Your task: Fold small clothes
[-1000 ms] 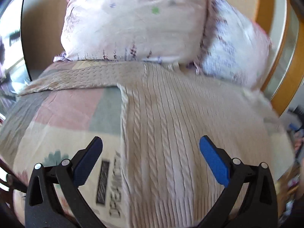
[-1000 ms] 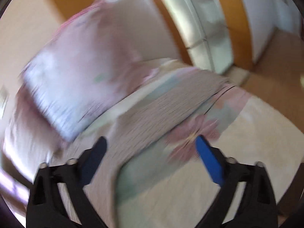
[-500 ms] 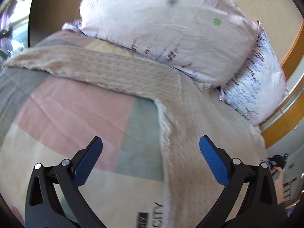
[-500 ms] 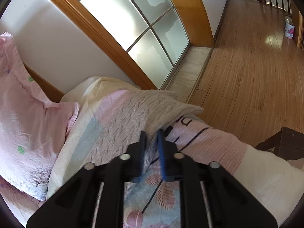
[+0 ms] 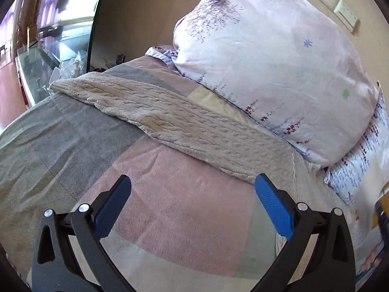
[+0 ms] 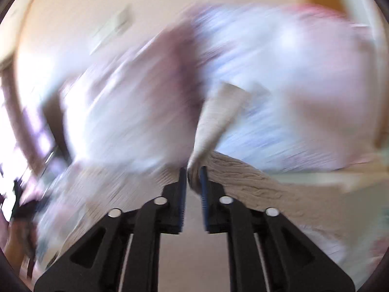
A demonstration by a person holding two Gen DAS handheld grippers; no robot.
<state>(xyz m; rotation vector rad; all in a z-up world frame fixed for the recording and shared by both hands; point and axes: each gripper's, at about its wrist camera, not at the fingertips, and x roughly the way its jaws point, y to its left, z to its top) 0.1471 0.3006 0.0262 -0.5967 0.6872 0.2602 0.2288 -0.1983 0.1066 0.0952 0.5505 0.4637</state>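
Observation:
A beige cable-knit sweater lies on the bed; its long sleeve (image 5: 175, 121) stretches left across the quilt in the left wrist view. My left gripper (image 5: 192, 194) is open and empty, hovering just in front of that sleeve. My right gripper (image 6: 193, 177) is shut on a fold of the sweater (image 6: 214, 121) and holds it lifted, with the rest of the knit (image 6: 255, 185) trailing to the right. The right wrist view is heavily blurred.
The bed has a patchwork quilt (image 5: 170, 209) of grey, pink and green. Two floral pillows (image 5: 267, 68) lean against the wall behind the sweater. A dark-framed mirror or window (image 5: 48, 36) stands at the far left. Wall sockets (image 5: 335, 7) are above the pillows.
My right gripper shut on the sweater's sleeve end and swung it up toward the pillows. My left gripper moved left from the sweater's body toward the other sleeve, staying open.

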